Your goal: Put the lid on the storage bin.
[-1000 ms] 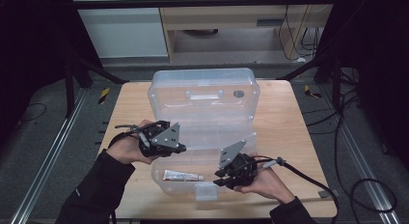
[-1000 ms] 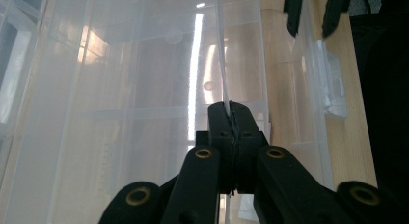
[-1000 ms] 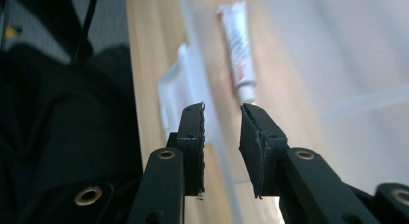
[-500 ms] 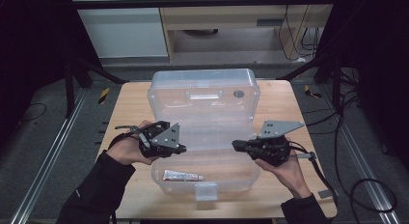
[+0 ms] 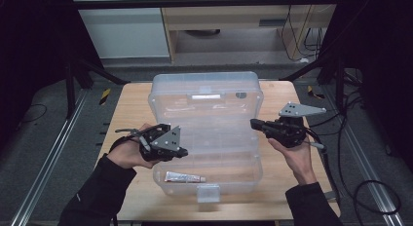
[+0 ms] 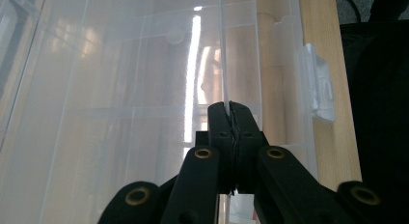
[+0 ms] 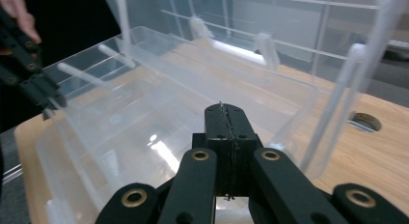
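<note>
Lying open in the middle of the wooden table [image 5: 126, 109]: a clear plastic organizer box [image 5: 209, 138], lid [image 5: 204, 97] tilted up at the far side, a small tube [image 5: 184, 177] resting in a front compartment near the latch [image 5: 208, 192]. Pinching the box's left wall [image 6: 223, 50] with jaws pressed together on the thin plastic edge: the left gripper [image 5: 181, 151]. Hovering just beside the box's right edge with jaws closed on nothing: the right gripper [image 5: 254, 123], pointing in toward the box.
</note>
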`<act>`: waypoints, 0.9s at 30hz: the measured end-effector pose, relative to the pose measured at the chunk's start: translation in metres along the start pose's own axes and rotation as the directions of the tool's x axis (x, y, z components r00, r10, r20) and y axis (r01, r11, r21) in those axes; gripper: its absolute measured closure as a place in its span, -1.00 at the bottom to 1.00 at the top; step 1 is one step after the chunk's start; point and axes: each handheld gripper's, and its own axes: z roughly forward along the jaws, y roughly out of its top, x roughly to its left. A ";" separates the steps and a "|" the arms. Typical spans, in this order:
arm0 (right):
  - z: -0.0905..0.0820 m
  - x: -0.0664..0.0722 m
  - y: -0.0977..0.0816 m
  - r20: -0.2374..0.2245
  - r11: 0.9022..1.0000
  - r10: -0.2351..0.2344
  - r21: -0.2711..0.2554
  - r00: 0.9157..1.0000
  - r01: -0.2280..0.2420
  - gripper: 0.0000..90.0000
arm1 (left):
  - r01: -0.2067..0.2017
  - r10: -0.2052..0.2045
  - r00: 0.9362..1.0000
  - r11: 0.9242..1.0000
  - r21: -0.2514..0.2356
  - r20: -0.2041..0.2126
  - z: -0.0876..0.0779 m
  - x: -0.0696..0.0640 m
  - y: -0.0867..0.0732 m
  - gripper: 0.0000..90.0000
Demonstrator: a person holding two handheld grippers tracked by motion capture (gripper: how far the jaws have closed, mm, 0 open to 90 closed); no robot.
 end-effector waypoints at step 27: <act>-0.005 -0.006 -0.013 -0.011 0.999 0.034 0.025 0.999 -0.034 1.00 | 0.067 -0.064 0.998 0.993 -0.097 0.028 0.000 -0.011 -0.006 0.74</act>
